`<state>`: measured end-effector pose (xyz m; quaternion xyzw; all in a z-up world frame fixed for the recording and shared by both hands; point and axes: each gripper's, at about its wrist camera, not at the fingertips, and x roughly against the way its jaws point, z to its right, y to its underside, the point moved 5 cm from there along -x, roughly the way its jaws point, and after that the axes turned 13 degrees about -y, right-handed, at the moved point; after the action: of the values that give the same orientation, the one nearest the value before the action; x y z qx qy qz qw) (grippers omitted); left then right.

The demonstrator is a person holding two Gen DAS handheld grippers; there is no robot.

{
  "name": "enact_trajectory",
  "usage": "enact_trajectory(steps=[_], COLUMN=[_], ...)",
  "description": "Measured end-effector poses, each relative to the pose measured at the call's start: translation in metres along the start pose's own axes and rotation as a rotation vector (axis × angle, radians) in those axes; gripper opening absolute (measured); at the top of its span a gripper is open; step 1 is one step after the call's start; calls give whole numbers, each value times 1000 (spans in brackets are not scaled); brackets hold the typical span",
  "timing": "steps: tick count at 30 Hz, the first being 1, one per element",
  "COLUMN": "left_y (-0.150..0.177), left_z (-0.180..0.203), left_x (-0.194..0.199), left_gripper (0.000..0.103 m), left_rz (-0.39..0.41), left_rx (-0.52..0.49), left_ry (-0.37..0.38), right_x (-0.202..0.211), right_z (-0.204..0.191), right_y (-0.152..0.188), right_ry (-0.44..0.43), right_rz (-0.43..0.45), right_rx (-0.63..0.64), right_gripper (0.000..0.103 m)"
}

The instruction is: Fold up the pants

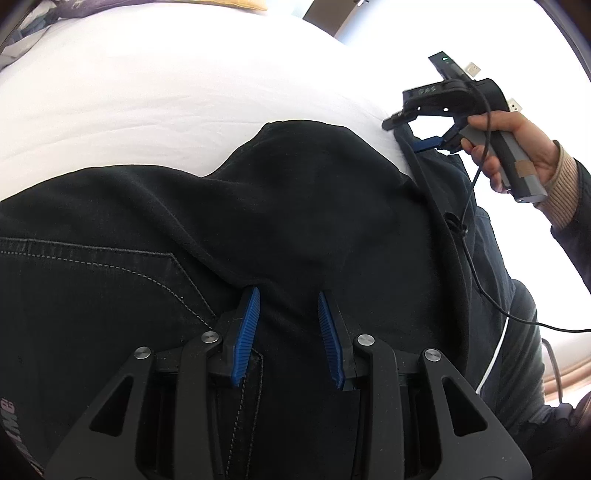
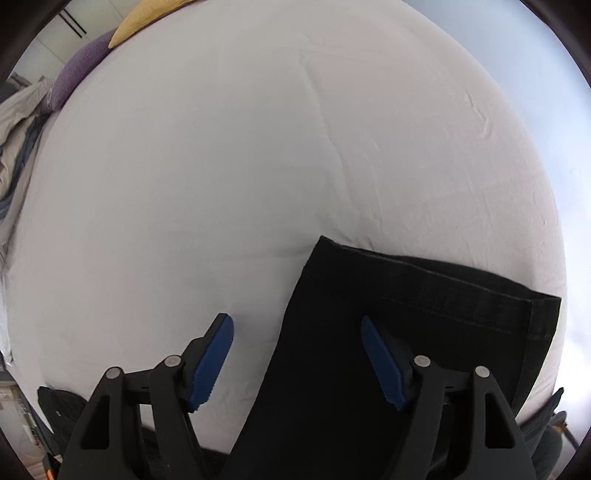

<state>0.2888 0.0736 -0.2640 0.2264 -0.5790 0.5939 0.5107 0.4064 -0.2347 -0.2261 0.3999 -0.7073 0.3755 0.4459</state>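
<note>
Black denim pants lie on a white bed sheet. In the left wrist view the seat with its stitched back pocket fills the foreground. My left gripper points down into a raised fold of the fabric; its blue pads stand a little apart and their inner faces are bare. A hand holds my right gripper at the far right edge of the pants. In the right wrist view the right gripper hangs open over the hemmed leg end, one finger above the sheet, the other above the leg.
A purple pillow, a yellow cushion and crumpled grey bedding lie at the far left of the bed. A black cable hangs from the right gripper. The person's dark clothing stands at the bed's right edge.
</note>
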Motion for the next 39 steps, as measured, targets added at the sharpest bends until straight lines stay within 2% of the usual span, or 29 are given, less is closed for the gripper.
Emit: enact_trajectory(steps=[2,3,4,7,16,19,23,28,30,34,39], left_y=[7,7,6,11,14,15,15,13,12,8,6], left_z=[-2,-3,-6,-9,-29,-30,-33,-29,-25,-21,-16], left_x=[0,1,3,4,9,8,6,1,-2,-10,-15], left_gripper=[30,30,30,30,30,30,30,30,31,31,31], left_rz=[3,4,5,7,-6,-14,-26,-40,-45,-53,-54], left_rx=[16,20,23,41,85,88,108,132,134,147,158], left_ry=[9,13,15,25,22,8,1,-13,-25,-46,-85], right_x=[0,2,5,19,117,149,172,187,181,167,141], right_z=[0,1,4,17,66,95,134,188,196,231,264], right_y=[-2,-3,-3,2,58,92,141,211,230,281,310], right_ry=[18,10,0,-91,-257,-307,-334,-334,-325,-319,-365], right_rz=[-2,0,-1,38,336,437,504,562,568,537,491], right_rx=[21,28,30,6,-21,-65,-133,-260,-307,-401,-522], right_gripper=[49,30,17,4,3,3,3,3,3,3,3])
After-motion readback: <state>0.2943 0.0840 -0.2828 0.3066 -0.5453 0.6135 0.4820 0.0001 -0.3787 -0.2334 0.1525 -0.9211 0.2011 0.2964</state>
